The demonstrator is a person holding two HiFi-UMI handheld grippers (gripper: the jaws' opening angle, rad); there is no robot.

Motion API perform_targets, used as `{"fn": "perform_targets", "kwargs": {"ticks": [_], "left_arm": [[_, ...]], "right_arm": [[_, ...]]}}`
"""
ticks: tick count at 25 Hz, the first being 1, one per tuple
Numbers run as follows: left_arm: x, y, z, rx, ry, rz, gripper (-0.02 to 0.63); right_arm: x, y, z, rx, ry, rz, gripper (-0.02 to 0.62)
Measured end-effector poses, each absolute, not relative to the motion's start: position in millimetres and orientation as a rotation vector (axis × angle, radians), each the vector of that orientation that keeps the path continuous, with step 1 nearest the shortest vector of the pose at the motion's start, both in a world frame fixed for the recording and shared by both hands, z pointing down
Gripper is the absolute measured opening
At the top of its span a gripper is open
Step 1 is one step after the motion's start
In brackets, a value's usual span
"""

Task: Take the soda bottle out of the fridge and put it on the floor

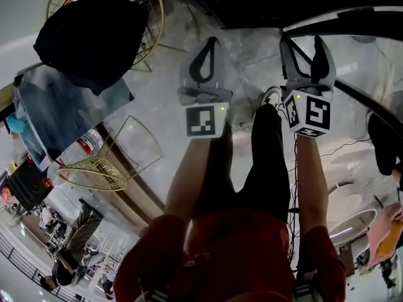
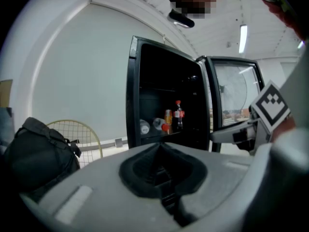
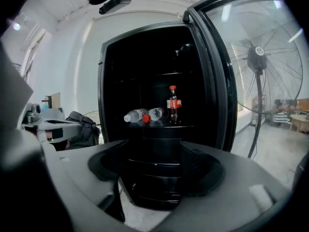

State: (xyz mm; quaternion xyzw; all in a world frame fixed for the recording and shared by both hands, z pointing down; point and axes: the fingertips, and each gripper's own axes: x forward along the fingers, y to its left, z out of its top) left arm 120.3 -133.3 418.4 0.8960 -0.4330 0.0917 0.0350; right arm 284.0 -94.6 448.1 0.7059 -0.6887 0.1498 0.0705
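The soda bottle (image 3: pixel 173 104), dark with a red cap and red label, stands upright on a shelf of the black fridge (image 3: pixel 145 71). The fridge door (image 3: pixel 212 81) hangs open to the right. In the left gripper view the soda bottle (image 2: pixel 178 115) shows small in the same fridge (image 2: pixel 154 81). My right gripper (image 3: pixel 154 166) is open and empty, well short of the fridge and aimed at it. My left gripper (image 2: pixel 161 151) is shut on nothing. In the head view the left gripper (image 1: pixel 211 41) and right gripper (image 1: pixel 303 43) hover side by side over the marble floor (image 1: pixel 252 61).
Two clear bottles (image 3: pixel 136 115) lie on the shelf left of the soda bottle, with an orange container (image 2: pixel 168 116) among them. A black backpack (image 1: pixel 94 30) rests on a gold wire chair, and a second wire chair (image 1: pixel 101 168) is nearby. A standing fan (image 3: pixel 257 57) is right of the door.
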Motion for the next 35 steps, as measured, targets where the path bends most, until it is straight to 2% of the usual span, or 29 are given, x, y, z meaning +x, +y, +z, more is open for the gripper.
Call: {"fn": "perform_targets", "kwargs": {"ticks": [10,24,30,35], "left_arm": [[123,-138,468,2.691,-1.35,0.347,-0.001],[130,-140,469,2.679,-1.347,0.385,-0.002],[134,-144,475,2.666,-1.318,0.41,0.0],[136,-140,481,2.674,-1.301,0.427,0.0]], "right_arm": [[291,-103,489,2.112,-2.068,0.498,0.308],[312,-162,436,2.125,-2.139,0.292,0.31],[329,-194,411,2.205,-2.135,0.275,0.359],[342,-218,401,2.228,-2.117,0.25,0.368]]}}
